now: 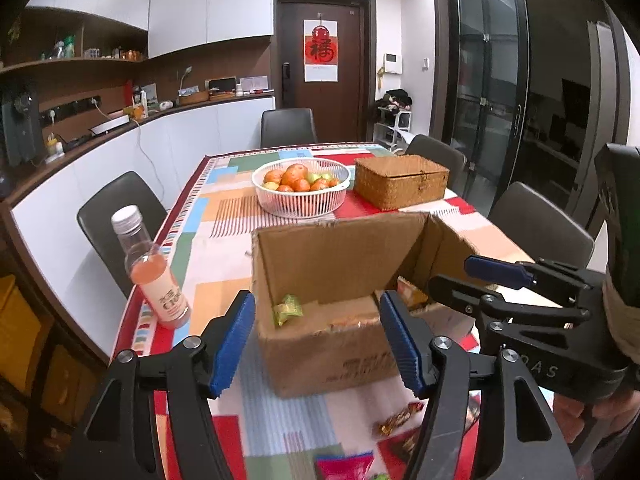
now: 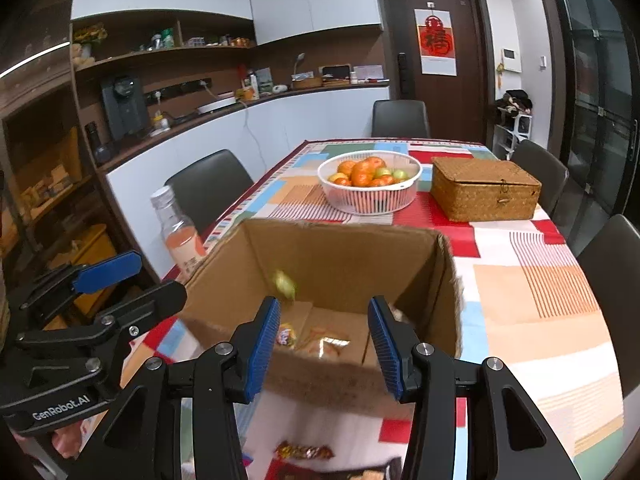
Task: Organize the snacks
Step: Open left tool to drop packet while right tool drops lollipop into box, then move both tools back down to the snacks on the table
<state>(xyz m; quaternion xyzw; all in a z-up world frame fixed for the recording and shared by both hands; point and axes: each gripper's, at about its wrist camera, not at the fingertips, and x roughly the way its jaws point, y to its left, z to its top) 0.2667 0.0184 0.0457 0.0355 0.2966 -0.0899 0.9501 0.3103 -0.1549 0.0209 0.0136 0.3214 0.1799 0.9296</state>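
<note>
Snacks in foil and plastic wrappers, judged light, crinkly and slippery; best pinched across the flat middle or a twisted end, gently, since contents may crush. Left gripper [image 1: 316, 340] has jaws apart, nothing between the pads; right gripper [image 2: 328, 348] likewise spread and empty. Cardboard box [image 2: 344, 256] stands open just ahead of both jaw pairs; green-wrapped candy [image 2: 285, 285] looks blurred in the right wrist view, seemingly mid-fall ahead of the left pad; more wrapped snacks [image 2: 320, 342] lie on the box floor between the right jaws. Gold-and-red wrapped candy [image 1: 398, 420] sits loose on the tablecloth [image 1: 224, 216] below the jaws, nearer than the box. Drink bottle [image 1: 154, 272] stands left of the left jaws.
</note>
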